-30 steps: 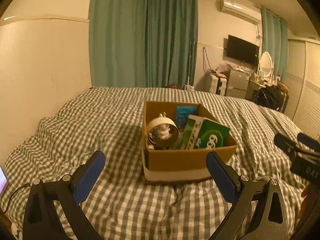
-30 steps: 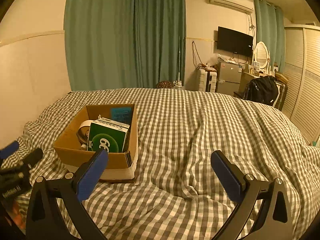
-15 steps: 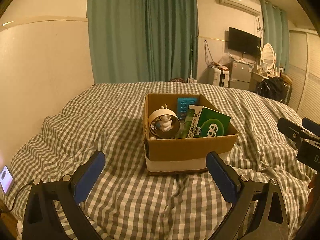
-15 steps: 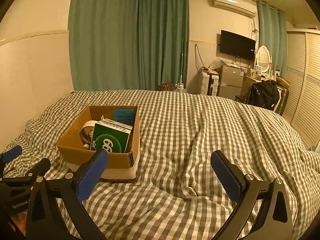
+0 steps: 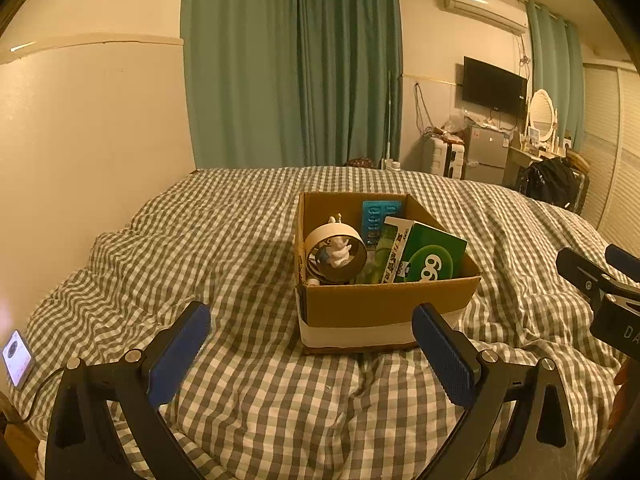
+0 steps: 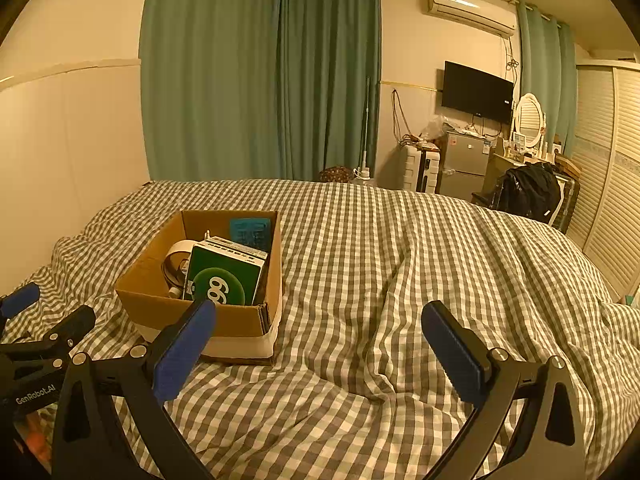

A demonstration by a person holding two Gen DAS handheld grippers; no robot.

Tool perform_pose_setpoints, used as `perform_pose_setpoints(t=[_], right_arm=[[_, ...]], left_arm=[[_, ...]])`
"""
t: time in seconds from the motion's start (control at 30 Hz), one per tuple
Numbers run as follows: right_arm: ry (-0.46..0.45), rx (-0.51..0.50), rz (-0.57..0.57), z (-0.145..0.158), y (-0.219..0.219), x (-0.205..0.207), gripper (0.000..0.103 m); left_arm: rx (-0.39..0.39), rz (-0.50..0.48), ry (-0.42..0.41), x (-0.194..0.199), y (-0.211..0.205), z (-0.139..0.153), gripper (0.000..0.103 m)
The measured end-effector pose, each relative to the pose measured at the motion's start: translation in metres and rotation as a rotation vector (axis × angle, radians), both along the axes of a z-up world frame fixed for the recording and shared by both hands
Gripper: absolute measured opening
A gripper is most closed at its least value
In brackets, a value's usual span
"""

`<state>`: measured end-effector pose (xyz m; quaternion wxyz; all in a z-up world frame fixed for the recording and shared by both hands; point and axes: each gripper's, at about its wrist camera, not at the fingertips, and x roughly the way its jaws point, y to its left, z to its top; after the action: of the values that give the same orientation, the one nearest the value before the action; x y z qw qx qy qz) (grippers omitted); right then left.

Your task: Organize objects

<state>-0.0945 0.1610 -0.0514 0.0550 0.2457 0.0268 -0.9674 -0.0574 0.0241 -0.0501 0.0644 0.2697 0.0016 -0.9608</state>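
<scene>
Hovering nearest the lens, the left gripper (image 5: 312,354) stands with jaws spread wide and empty above the checked duvet (image 5: 240,248); the right gripper (image 6: 320,350) is likewise spread and empty. Just beyond the left gripper's blue pads sits the cardboard box (image 5: 384,308), resting on the duvet near mid-bed. Inside it: a round white fan (image 5: 336,254) at the left, a green carton (image 5: 430,254) leaning at the right, and a teal pack (image 5: 378,220) upright against the far wall. Farther back hang green curtains (image 5: 292,64).
</scene>
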Motion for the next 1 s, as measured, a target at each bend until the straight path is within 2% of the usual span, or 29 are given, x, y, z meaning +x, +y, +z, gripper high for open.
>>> perform_pose_setpoints(t=[1.0], right_arm=[[-0.024, 0.019, 0.002, -0.0069, -0.0043, -0.0031, 0.103]], left_arm=[[-0.020, 0.027, -0.015, -0.0003, -0.0018, -0.0033, 0.103]])
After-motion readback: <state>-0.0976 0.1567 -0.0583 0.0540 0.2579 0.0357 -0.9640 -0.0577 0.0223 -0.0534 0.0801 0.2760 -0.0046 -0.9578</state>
